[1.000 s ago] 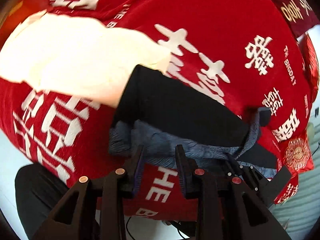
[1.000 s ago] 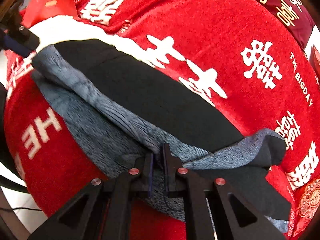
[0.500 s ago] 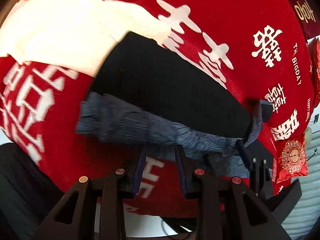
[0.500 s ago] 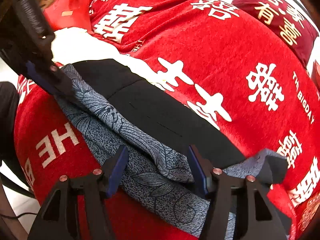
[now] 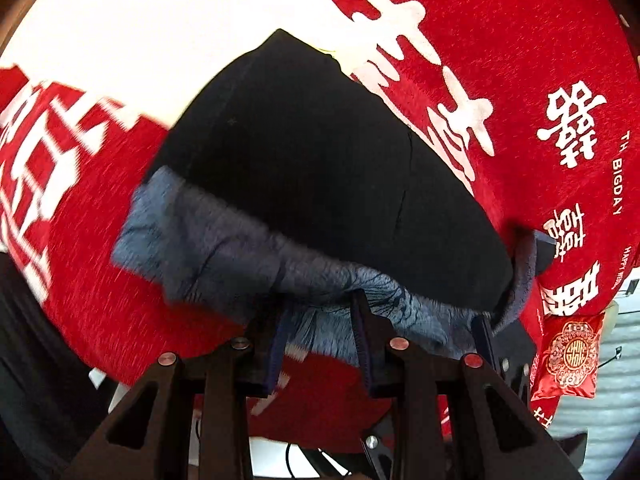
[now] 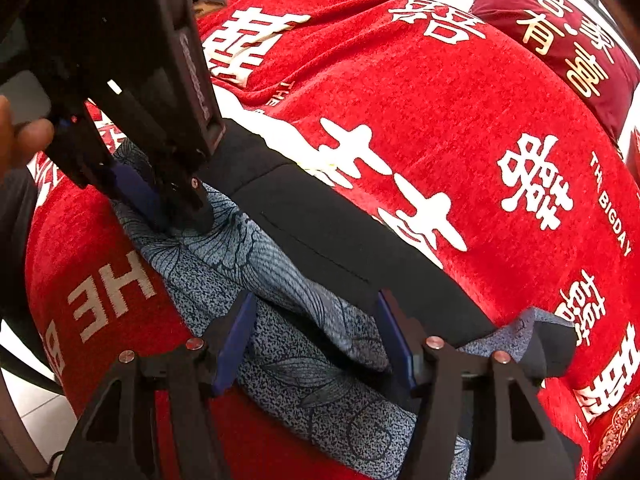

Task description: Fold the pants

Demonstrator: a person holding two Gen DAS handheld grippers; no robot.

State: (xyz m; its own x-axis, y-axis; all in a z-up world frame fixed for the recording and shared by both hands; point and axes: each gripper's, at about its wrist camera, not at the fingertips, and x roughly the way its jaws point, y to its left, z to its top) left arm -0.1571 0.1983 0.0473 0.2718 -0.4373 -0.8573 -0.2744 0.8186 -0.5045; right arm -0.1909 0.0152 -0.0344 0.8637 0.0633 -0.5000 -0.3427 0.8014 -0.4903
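The pants (image 5: 320, 184) lie partly folded on a red wedding cloth, black outside with a grey-blue flower-print lining (image 5: 224, 248) showing along the near edge; they also show in the right wrist view (image 6: 332, 240). My left gripper (image 5: 320, 308) is open, its fingertips over the lining's near edge. My right gripper (image 6: 316, 320) is open wide above the lining (image 6: 280, 360). The left gripper's body (image 6: 132, 92) shows at the upper left of the right wrist view, its tips on the lining.
The red cloth (image 6: 460, 100) with white characters covers the surface. A white garment (image 5: 160, 40) lies behind the pants. A dark red cushion (image 6: 568, 40) sits at the far right. A small red packet (image 5: 568, 356) lies at the cloth's right edge.
My right gripper has let go of the lining and opened wide. My left gripper has moved forward onto the lining's near edge, staying open.
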